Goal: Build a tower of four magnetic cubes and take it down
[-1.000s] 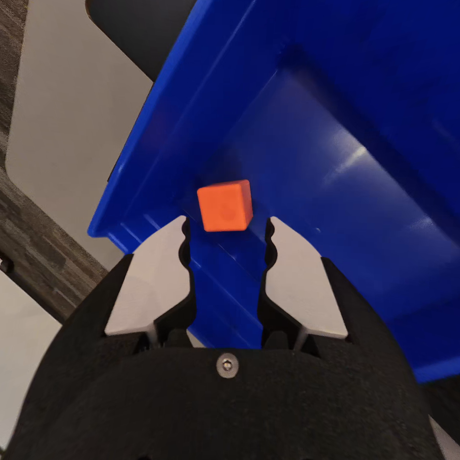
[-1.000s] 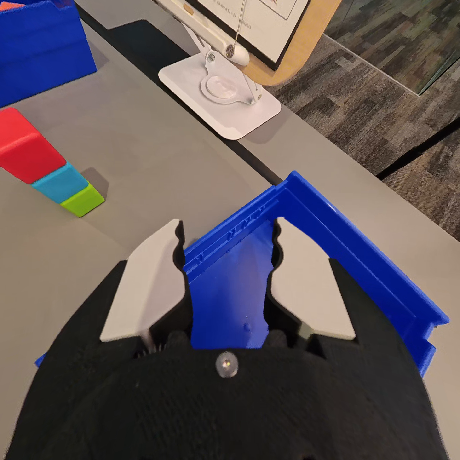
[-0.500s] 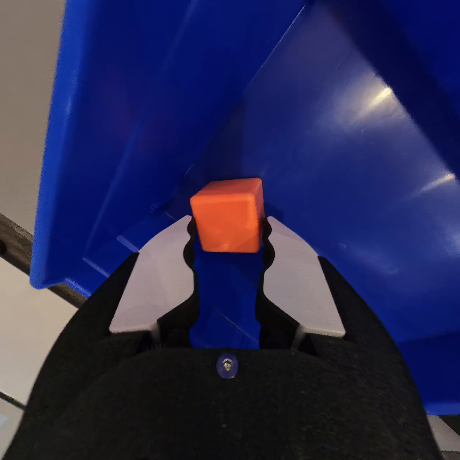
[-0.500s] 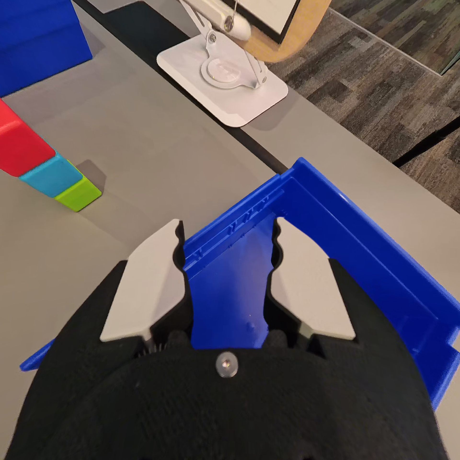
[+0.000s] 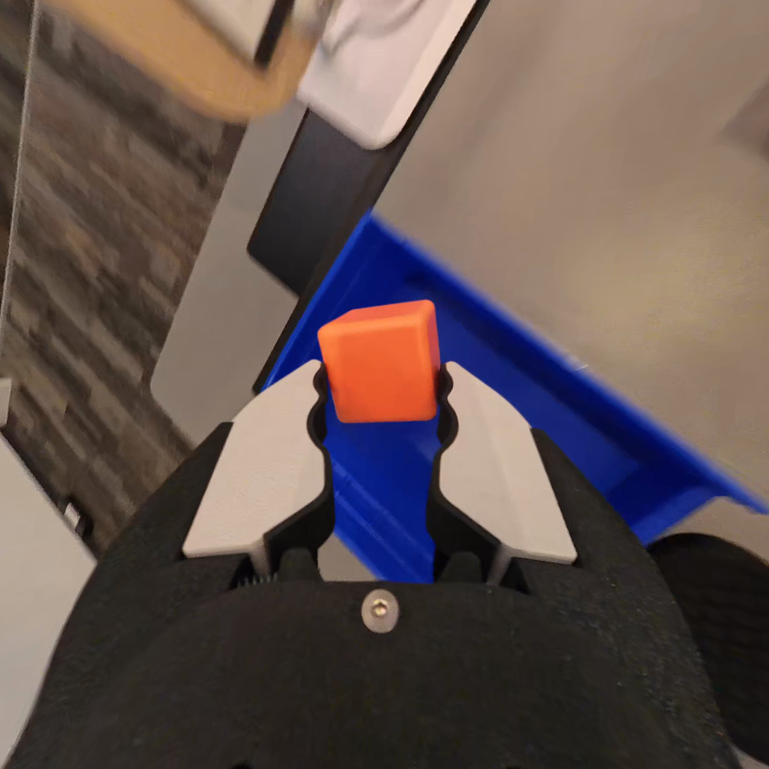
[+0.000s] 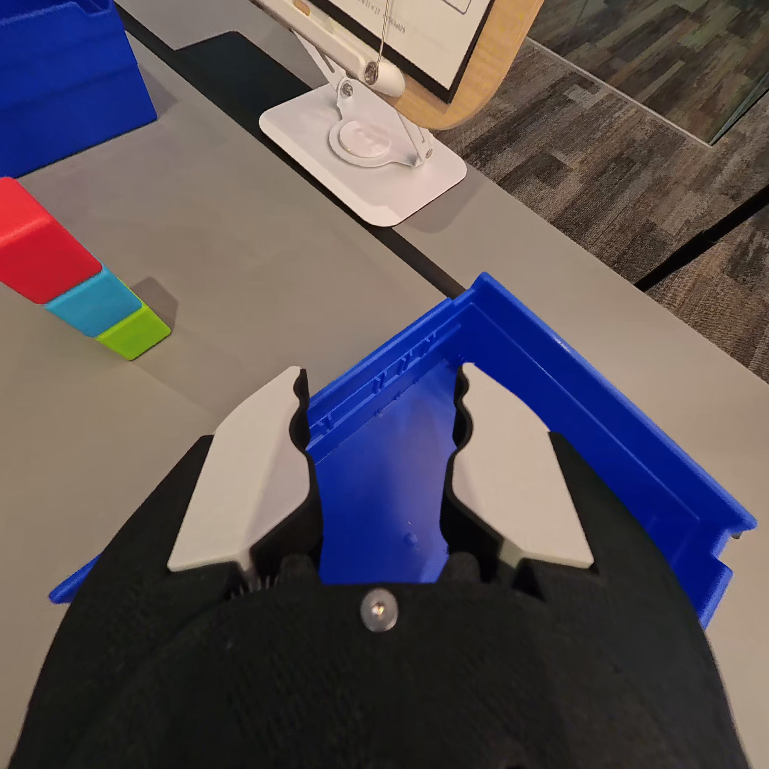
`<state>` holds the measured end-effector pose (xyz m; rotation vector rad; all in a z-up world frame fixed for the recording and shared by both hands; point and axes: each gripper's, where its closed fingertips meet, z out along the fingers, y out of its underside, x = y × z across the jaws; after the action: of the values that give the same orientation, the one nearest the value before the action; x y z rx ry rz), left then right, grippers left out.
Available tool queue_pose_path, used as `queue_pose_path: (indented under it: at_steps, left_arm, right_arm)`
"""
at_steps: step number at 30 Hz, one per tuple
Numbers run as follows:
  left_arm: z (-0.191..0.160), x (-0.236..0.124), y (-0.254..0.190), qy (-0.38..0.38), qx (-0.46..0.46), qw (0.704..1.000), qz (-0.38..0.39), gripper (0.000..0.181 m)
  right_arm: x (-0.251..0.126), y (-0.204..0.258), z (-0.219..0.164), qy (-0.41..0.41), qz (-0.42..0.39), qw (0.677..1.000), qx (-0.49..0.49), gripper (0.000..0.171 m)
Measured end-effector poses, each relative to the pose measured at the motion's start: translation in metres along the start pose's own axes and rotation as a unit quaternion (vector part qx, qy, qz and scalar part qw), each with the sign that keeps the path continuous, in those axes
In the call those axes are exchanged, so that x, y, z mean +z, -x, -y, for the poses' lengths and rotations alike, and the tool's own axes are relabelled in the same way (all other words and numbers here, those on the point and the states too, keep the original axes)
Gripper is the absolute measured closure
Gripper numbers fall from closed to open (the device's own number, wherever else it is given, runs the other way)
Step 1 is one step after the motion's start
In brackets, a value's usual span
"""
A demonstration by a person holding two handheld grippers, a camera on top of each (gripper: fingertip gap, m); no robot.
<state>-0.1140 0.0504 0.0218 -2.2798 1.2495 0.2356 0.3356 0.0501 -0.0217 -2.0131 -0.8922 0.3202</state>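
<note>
My left gripper [image 5: 380, 376] is shut on an orange cube [image 5: 380, 362] and holds it in the air above a blue bin [image 5: 520, 374]. In the right wrist view, a tower of three cubes stands on the grey table [image 6: 249, 249] at the left: a red cube [image 6: 37, 245] on top, a light blue cube [image 6: 93, 306] in the middle, a green cube [image 6: 133, 333] at the bottom. My right gripper [image 6: 380, 391] is open and empty, hovering over a second blue bin [image 6: 582, 412] to the right of the tower.
A white stand [image 6: 366, 158] holding a wood-framed board [image 6: 457, 62] sits at the table's far edge. Another blue bin [image 6: 70, 83] stands at the back left. A dark gap [image 6: 416, 254] runs between table tops. Carpet floor [image 6: 624, 145] lies beyond. Across from one pair of fingers to the other is roughly 45 centimetres.
My left gripper closed on the orange cube inside the bin and lifted it out, swinging so the table and stand now show. My right gripper stayed open over its bin.
</note>
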Motion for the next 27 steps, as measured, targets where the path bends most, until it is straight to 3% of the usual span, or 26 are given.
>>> queue_pose_path:
  at_steps: [5,9,15,27]
  left_arm:
    - [0.096,-0.046,-0.096,-0.122,0.096,0.984,-0.082,0.131]
    - [0.142,-0.051,-0.162,-0.162,0.2,0.959,-0.115,0.131]
    - [0.158,-0.017,-0.202,-0.108,0.277,0.945,-0.135,0.131]
    - [0.159,0.01,-0.223,-0.065,0.297,0.937,-0.169,0.131]
  right_arm:
    - [-0.003,0.004,0.005,-0.004,-0.001,1.0,-0.01,0.103]
    - [-0.004,0.008,0.006,-0.003,0.002,1.0,-0.013,0.102]
    - [-0.009,0.008,0.009,-0.01,0.0,1.0,-0.016,0.102]
    - [-0.015,0.009,0.011,-0.019,0.015,1.0,-0.018,0.102]
